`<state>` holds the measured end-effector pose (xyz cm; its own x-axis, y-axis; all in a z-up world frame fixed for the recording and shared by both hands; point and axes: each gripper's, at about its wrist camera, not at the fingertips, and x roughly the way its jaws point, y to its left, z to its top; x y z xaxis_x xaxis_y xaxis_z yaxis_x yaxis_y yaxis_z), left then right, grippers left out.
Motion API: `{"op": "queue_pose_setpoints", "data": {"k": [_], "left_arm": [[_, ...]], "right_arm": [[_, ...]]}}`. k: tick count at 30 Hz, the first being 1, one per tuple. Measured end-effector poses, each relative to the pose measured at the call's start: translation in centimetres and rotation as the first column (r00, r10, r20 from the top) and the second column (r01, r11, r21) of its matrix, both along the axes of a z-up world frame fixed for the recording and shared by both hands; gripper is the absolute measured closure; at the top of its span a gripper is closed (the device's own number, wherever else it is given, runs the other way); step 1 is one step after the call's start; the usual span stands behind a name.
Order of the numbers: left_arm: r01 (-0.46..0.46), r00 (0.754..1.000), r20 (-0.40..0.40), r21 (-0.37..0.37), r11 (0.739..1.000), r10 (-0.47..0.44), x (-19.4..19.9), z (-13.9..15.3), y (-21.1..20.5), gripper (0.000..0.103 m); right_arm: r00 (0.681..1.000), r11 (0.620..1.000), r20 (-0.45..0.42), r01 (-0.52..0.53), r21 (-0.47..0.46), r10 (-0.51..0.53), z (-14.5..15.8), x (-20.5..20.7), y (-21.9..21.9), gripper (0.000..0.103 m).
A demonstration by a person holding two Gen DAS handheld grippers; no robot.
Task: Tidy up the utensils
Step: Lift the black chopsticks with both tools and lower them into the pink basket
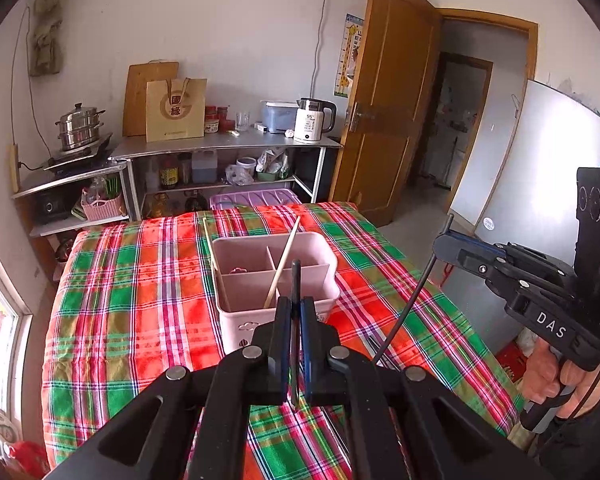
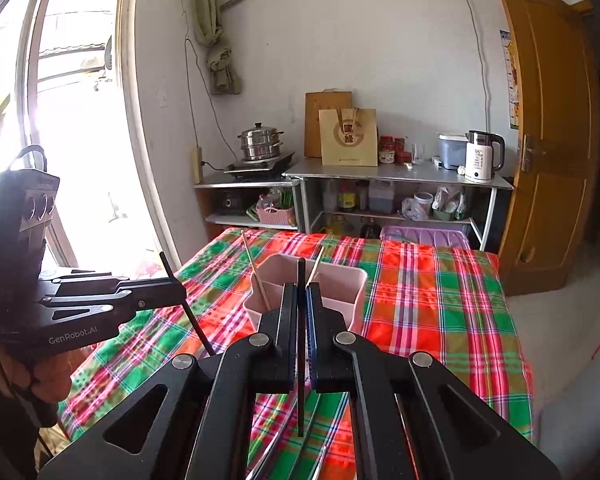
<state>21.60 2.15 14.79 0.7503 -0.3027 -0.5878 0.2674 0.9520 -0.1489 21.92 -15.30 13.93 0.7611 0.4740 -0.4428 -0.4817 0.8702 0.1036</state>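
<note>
Left gripper (image 1: 296, 312) clamped; right gripper (image 2: 301, 300) likewise

Left claw (image 1: 296, 312) clamped on a dark chopstick (image 1: 295, 280), tip raised over the near edge of a pink caddy (image 1: 320, 280). Two pale chopsticks (image 1: 285, 262) leaning inside its compartments. Plaid cloth (image 1: 140, 300) covering the surface. Right claw (image 1: 446, 236) off to the right, gripping another thin dark stick (image 1: 412, 300) that slants down toward the cloth. Kettle (image 1: 314, 120) and steamer pot (image 1: 79, 126) on shelves behind.
</note>
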Motion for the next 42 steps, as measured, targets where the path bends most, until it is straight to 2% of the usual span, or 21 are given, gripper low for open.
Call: {"op": "queue_pose_setpoints", "data": {"k": [5,13,18,23,28,42], "left_arm": [[-0.006,1.000,0.026,-0.017,1.000,0.006,0.7,2.9,0.8,0.099],[-0.033,0.992,0.124,-0.027,0.999,0.036,2.0,8.8,2.2,0.099],[-0.061,0.987,0.148,-0.037,0.997,0.066,4.3,10.5,3.3,0.099],[-0.080,0.989,0.123,-0.039,0.996,0.084,6.8,9.5,4.0,0.099],[-0.084,0.991,0.101,-0.027,0.996,0.086,8.6,7.5,4.3,0.099],[-0.078,0.997,0.008,-0.042,0.996,0.078,10.6,0.6,4.4,0.099]], "right_arm": [[1.000,0.999,0.025,-0.014,0.041,0.013,1.8,0.8,0.2,0.099],[0.996,0.994,0.094,-0.018,0.105,0.008,5.5,2.5,1.1,0.099],[0.993,0.993,0.118,-0.012,0.119,-0.002,6.4,4.1,2.0,0.099],[0.993,0.991,0.116,-0.010,0.132,-0.006,5.9,5.9,3.1,0.099],[0.995,0.992,0.097,-0.006,0.126,-0.006,4.1,7.3,4.0,0.099],[0.999,0.997,-0.044,0.006,0.074,-0.003,-2.6,9.4,5.1,0.099]]}}
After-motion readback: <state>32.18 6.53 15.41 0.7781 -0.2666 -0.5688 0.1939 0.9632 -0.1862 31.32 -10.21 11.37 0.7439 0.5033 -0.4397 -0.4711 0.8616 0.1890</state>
